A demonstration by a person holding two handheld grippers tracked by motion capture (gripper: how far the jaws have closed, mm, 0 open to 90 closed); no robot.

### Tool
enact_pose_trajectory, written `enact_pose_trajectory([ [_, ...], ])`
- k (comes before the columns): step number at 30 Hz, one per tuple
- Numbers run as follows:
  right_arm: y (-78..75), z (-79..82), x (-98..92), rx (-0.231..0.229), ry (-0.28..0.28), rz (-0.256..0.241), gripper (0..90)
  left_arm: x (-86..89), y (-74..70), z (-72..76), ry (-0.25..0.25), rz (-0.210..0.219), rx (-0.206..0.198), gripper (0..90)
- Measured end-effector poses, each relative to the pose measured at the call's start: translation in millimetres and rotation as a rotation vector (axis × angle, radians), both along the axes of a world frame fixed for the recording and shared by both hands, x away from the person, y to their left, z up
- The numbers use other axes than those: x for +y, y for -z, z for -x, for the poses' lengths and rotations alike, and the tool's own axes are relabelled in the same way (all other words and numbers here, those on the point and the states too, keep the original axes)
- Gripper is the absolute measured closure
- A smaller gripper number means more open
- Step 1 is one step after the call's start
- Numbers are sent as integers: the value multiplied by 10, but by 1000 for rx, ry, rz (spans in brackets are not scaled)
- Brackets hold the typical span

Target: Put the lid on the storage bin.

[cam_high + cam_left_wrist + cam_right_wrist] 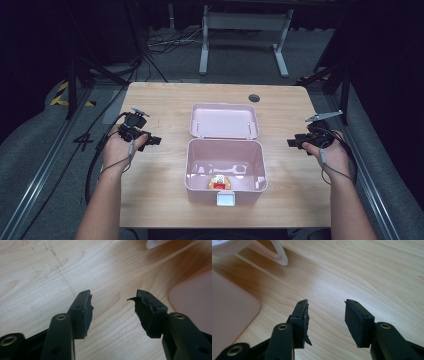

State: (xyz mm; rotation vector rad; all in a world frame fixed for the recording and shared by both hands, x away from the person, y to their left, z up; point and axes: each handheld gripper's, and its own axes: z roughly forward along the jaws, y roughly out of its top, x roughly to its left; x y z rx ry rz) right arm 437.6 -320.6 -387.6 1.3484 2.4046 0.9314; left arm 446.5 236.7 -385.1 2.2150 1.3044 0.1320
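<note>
Near the front edge of the wooden table [160, 200] sits a pink box [225, 192] with its top off. It has a small white latch [226, 200] on its near wall. Inside the box, close to the near wall, lies a small round thing [220, 182] that is yellow, red and white. It is too small to tell what it is.

A little farther back, the person's two hands rest on the table, one on each side of the box. The left gripper [155, 140] is to the left of the box and points right, toward it. In the left gripper view its jaws stand wide apart with nothing between them, just bare wood, and the pink box side shows at the right edge [195, 300]. The right gripper [291, 143] is to the right of the box and points left, toward it. In the right gripper view its jaws are also wide apart and hold nothing. Both grippers are near the box but do not touch it.

Just behind the box lies the pink lid [224, 120], flat on the table and close to the box's far wall.

Far back, past the table, there are cables [165, 42] on the grey floor and a grey metal stand [245, 22].
</note>
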Motion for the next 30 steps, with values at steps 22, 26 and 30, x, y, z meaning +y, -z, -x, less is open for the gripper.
enact_pose_trajectory([
  [22,19,117,16,-28,-45,-1,484,-303,-388,-82,109,104,-129,486],
  [26,20,148,7,-20,-34,-16,483,-374,-450,-209,125,159,-112,458],
  [30,19,177,21,-33,-45,-25,468,-502,-507,-362,128,134,-109,438],
])
